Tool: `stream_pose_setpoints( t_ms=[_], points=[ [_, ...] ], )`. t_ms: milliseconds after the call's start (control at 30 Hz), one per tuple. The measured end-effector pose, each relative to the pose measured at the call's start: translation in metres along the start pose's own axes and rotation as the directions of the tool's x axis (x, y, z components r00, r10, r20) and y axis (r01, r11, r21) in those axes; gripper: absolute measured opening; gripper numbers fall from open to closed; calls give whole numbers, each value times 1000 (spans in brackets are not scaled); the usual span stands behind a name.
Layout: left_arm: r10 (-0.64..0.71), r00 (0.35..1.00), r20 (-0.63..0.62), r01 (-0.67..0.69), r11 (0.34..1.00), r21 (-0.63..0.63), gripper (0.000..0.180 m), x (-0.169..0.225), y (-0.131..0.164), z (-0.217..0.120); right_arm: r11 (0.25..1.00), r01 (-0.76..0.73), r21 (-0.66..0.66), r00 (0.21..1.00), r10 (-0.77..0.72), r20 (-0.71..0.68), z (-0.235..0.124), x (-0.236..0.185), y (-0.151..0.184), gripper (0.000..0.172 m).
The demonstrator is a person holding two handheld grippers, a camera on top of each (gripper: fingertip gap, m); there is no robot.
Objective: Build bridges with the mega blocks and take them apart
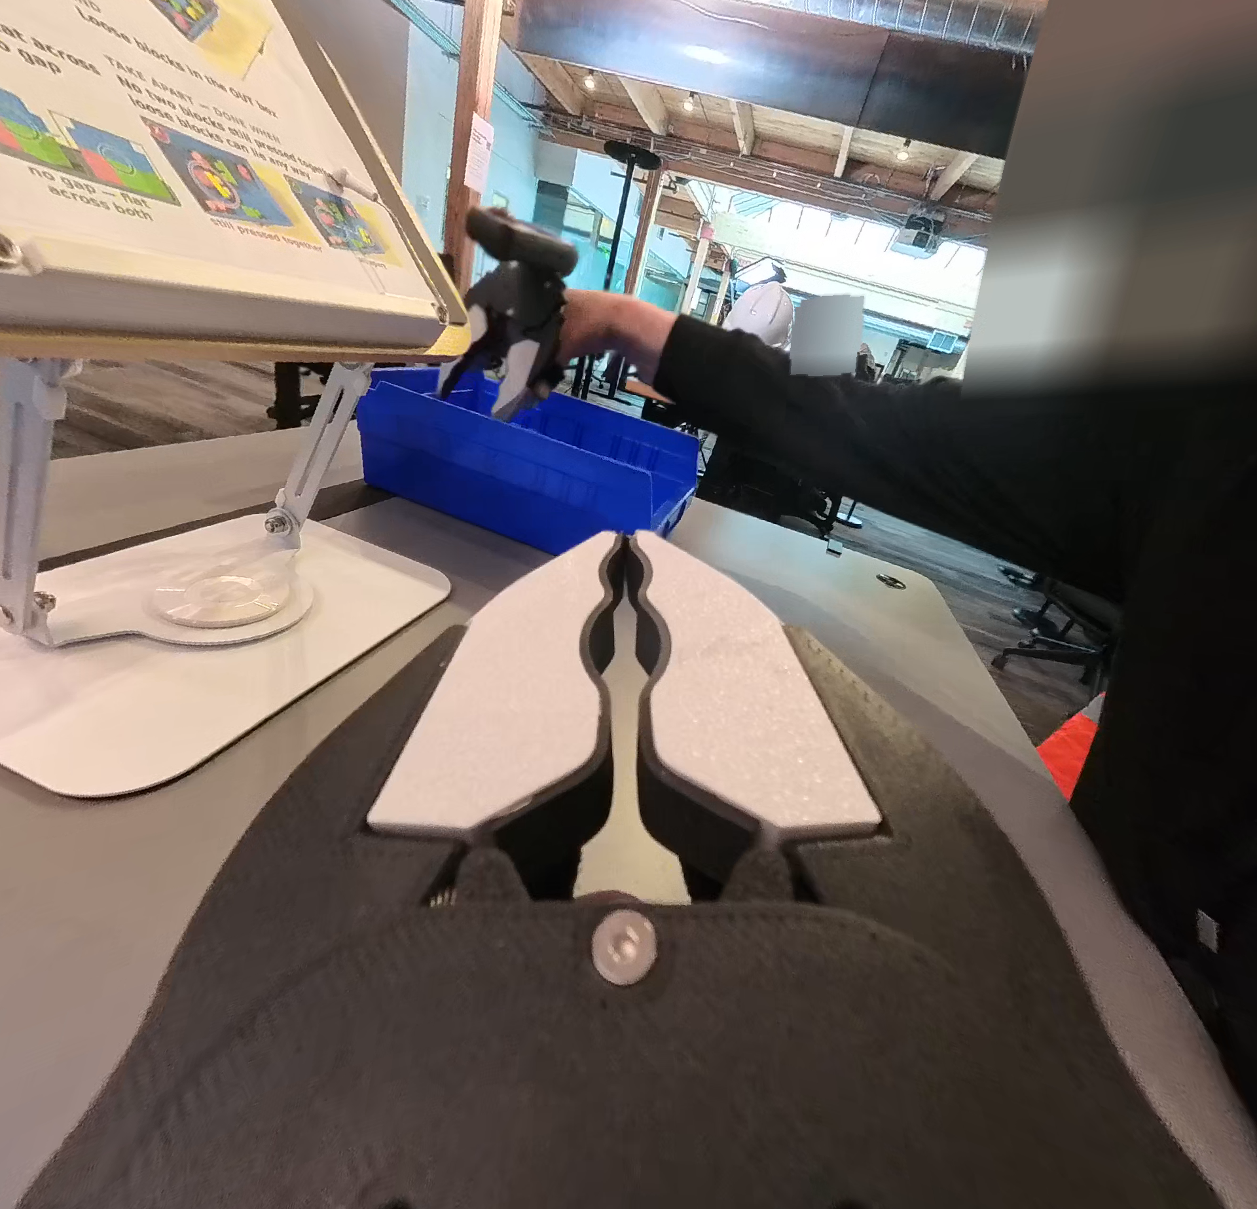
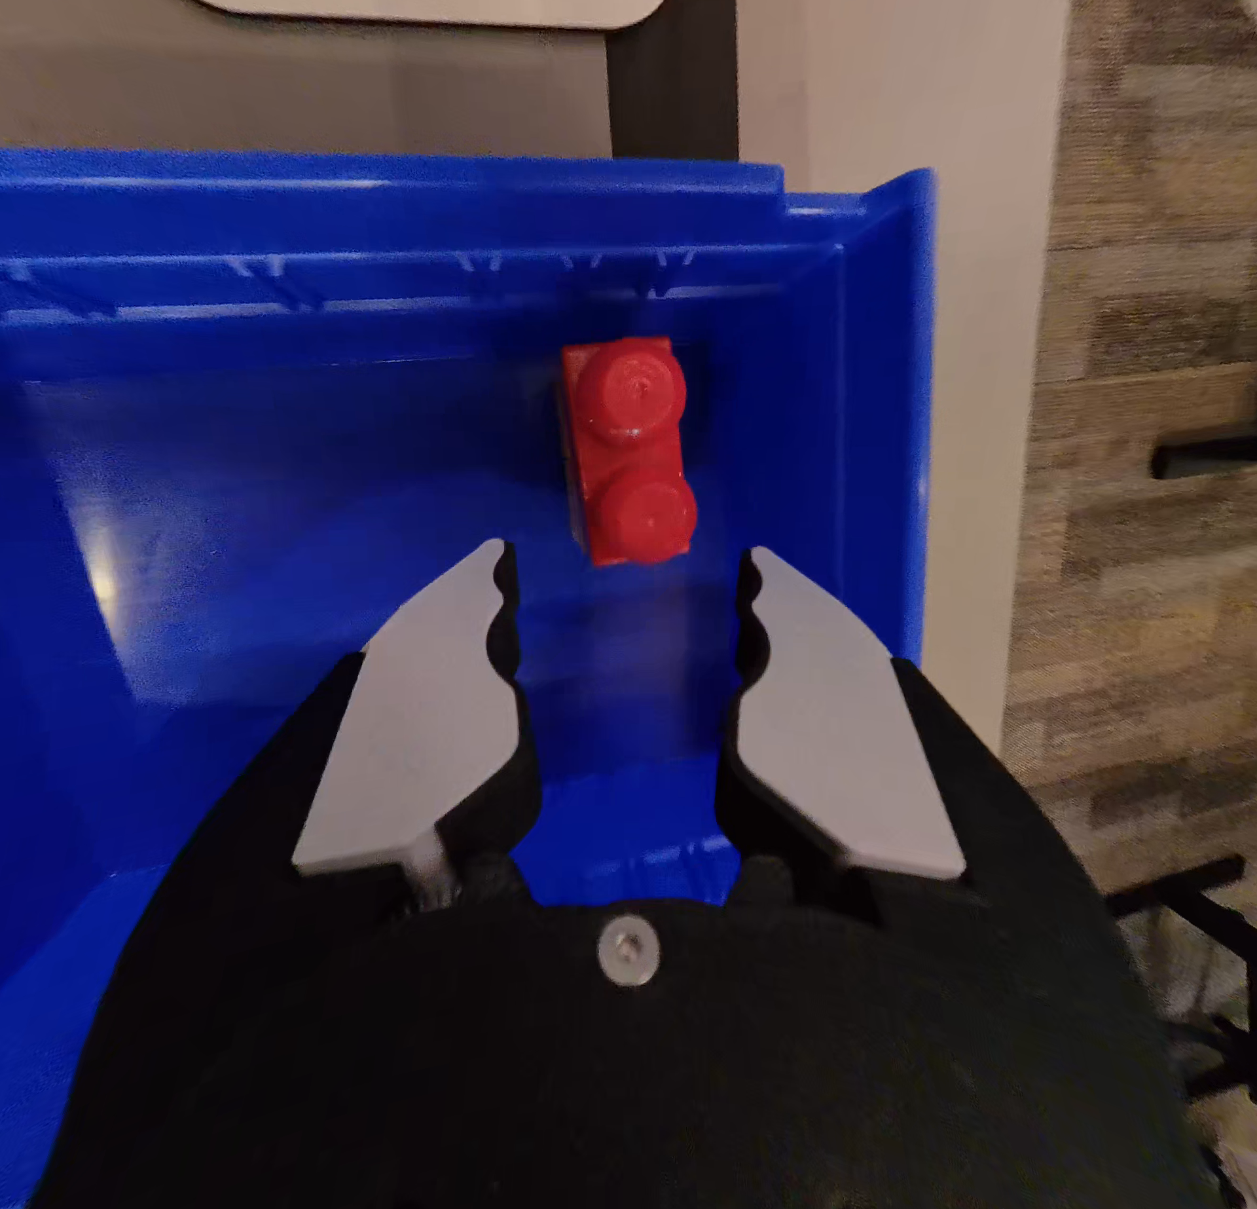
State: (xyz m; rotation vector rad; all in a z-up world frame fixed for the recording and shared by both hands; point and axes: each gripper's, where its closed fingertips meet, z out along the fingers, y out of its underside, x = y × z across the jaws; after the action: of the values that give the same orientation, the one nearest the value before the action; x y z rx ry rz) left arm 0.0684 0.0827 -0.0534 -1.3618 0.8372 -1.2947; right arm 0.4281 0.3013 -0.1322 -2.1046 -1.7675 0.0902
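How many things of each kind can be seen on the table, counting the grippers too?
Red block: 1
Blue bin: 1
White stand: 1
Grippers, left and right: 2
Total: 5

The left wrist view is bright: daylight floods through far windows, slightly washing them out, and small ceiling lamps glow under the wooden beams. The far hand-held grey gripper (image 1: 486, 387) is motion-blurred. Straight lines bow at the edges. The right wrist view is dimmer and warmer, softly blurred throughout; a pale sheen marks the left floor of the blue plastic bin (image 2: 204, 564), and the red two-stud block (image 2: 629, 455) shows small glints.
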Motion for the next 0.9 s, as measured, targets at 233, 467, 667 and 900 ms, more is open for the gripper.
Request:
stream_pose_setpoints(
  t_ms=[233,467,667,900],
  points=[
    [182,966,183,-170,982,-78,10,-16,-25,-36,989,51,138,964,-13,-265,-107,-53,-38,46],
    [508,657,557,-251,844,-474,21,-86,-51,-150,873,185,452,961,-63,-271,-147,-192,-129,36],
    [585,572,574,-129,756,-642,30,-142,-60,-207,765,167,622,986,-121,-115,-109,-284,-194,31],
    [662,694,282,-155,520,-840,40,-201,-26,-163,740,48,671,980,-166,112,-32,-332,-229,32]
  ],
)
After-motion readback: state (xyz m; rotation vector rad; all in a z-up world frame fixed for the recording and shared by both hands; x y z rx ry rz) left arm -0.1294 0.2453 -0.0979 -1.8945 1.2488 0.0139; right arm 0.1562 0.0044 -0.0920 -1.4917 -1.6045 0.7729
